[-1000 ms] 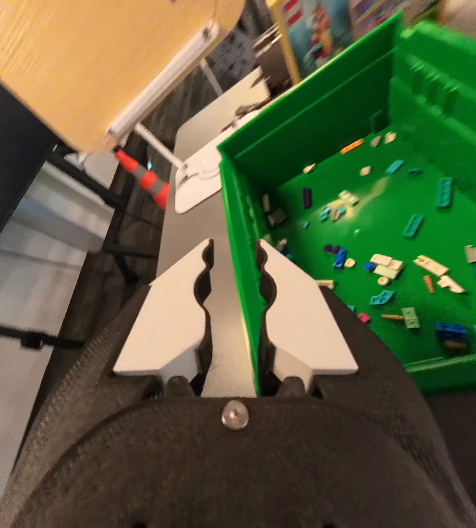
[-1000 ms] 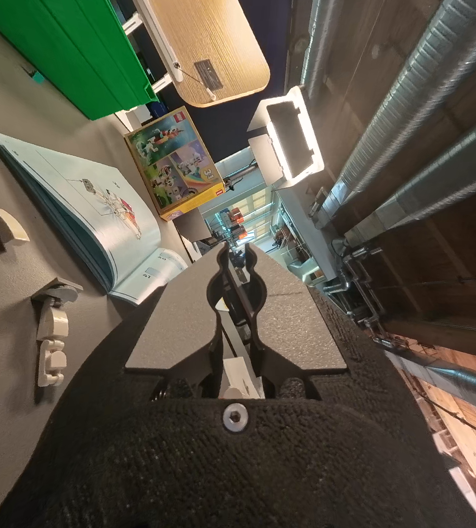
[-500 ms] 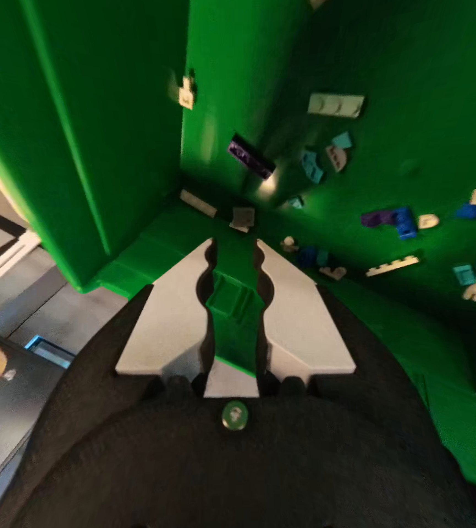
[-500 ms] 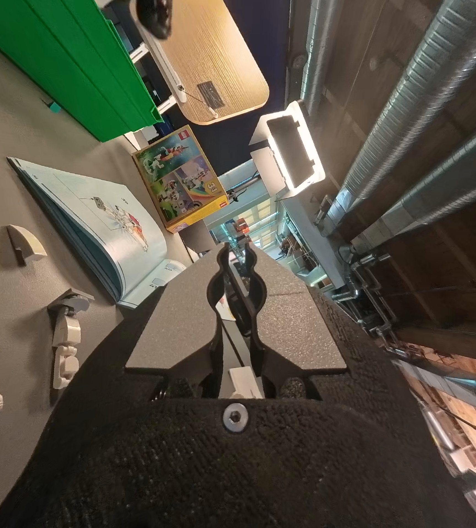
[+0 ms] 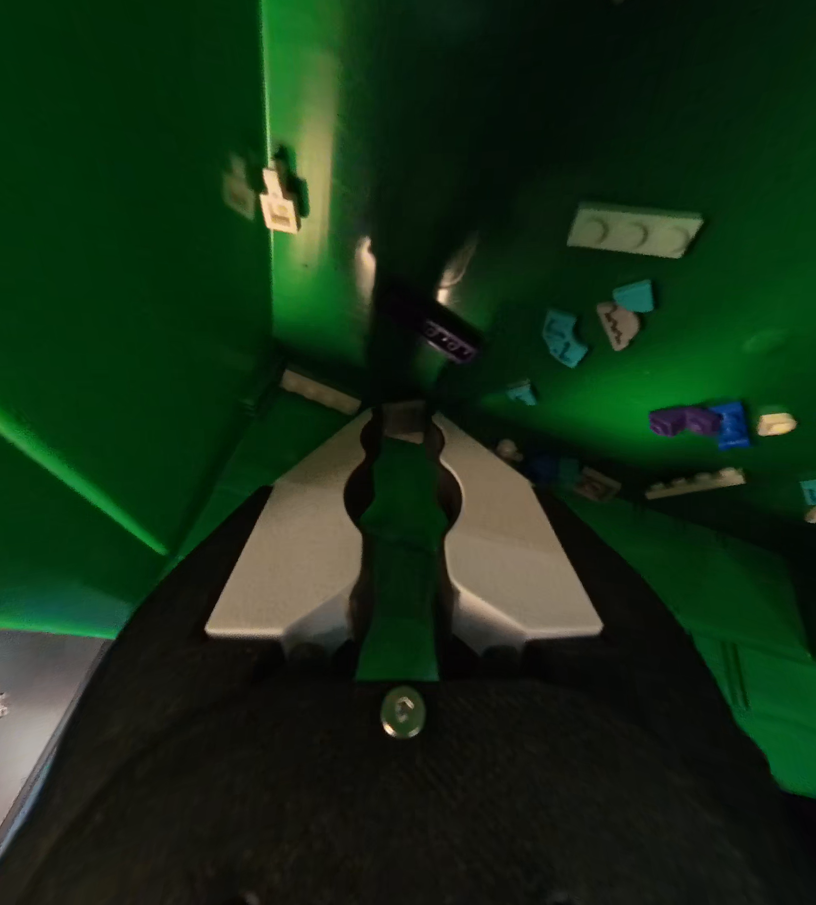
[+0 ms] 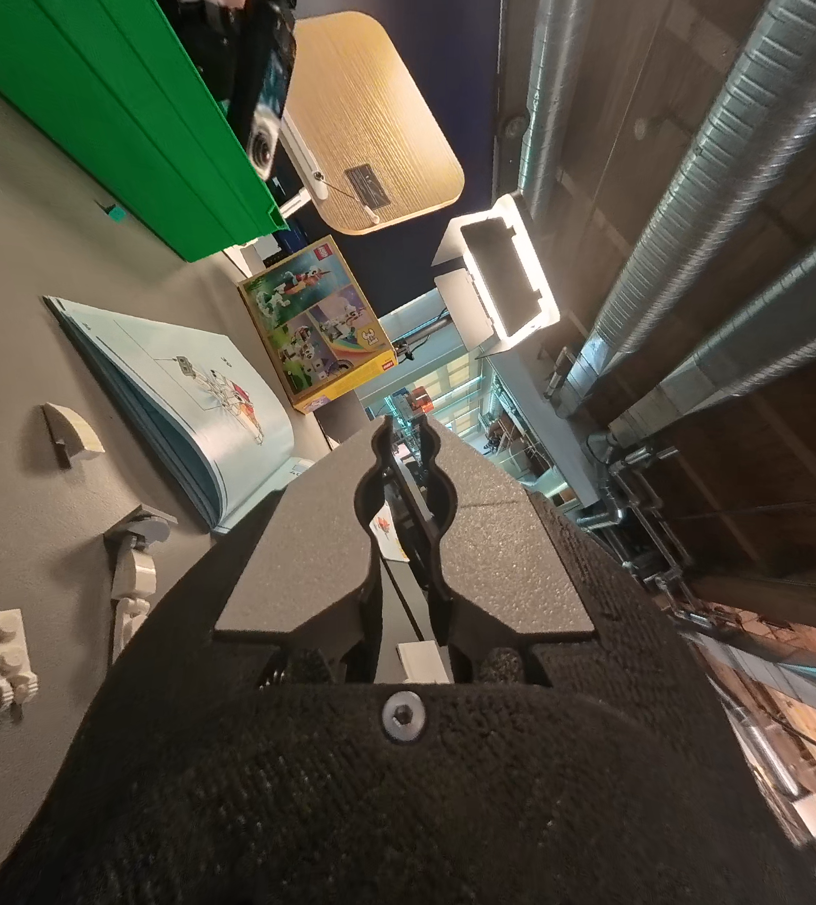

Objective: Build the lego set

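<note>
My left gripper is open, low in a corner of the green bin. Its white fingertips stand on either side of a small grey piece on the bin floor. Near it lie a dark purple plate, a long white plate, teal pieces and a white three-stud plate. My right gripper is empty, its dark jaws a narrow gap apart, held above the grey table and pointing away from it. On the table lie a white partial assembly, a white curved piece and a white hinge plate.
An open instruction booklet lies beside the white pieces, with the set's box behind it. The bin's outer wall stands at the table's far side. More blue and purple pieces lie further right in the bin. One gripper's finger ends stand about 45 centimeters off the other's. The white three-stud plate lies some 9 centimeters from my left tips, 40 centimeters from my right tips.
My left gripper went over the rim and down into the bin's corner; its tips now straddle the small grey piece. My right gripper shifted slightly, so more of the table shows.
</note>
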Demonstrator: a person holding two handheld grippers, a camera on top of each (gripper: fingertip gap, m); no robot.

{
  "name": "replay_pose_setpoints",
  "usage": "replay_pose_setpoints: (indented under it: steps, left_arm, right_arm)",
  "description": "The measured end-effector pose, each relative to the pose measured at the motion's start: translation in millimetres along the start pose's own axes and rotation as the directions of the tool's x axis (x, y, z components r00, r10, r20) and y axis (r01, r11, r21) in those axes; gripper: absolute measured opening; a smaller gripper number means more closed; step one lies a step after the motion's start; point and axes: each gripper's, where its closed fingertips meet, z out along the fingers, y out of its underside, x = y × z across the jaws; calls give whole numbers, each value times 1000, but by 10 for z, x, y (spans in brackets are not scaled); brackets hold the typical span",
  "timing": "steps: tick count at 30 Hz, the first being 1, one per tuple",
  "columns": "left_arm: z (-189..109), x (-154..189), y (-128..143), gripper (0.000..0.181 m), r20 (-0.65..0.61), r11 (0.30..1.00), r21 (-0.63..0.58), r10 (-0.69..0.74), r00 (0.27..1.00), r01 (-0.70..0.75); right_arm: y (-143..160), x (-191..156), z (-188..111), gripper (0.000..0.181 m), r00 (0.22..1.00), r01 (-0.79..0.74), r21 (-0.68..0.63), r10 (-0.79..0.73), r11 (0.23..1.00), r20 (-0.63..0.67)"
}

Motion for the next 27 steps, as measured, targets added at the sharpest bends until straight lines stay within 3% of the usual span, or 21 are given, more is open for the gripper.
replay_pose_setpoints:
  steps: [6, 11, 17, 23, 27]
  left_arm:
    - [-10, 45, -16, 16, -49, 1000, -5, 8, 999, -9]
    - [-249, 257, -316, 16, -175, 974, 223, 3, 985, 37]
    - [-399, 220, -408, 20, -190, 939, 326, -51, 980, 112]
    - [-518, 36, -249, 28, -153, 909, 369, -147, 977, 194]
    - [-423, -139, 30, 27, -7, 950, 270, -164, 986, 160]
  right_arm:
    - [-2, -4, -2, 9, 1000, 1, 1, -1, 1000, 3]
    - [-26, -15, -3, 8, 1000, 2, 11, -2, 1000, 8]
    - [-33, -32, 1, 9, 1000, 0, 15, -1, 1000, 16]
    - [-37, -28, -1, 9, 1000, -4, 18, 4, 1000, 17]
    - [-48, -40, 4, 9, 1000, -6, 23, 5, 1000, 22]
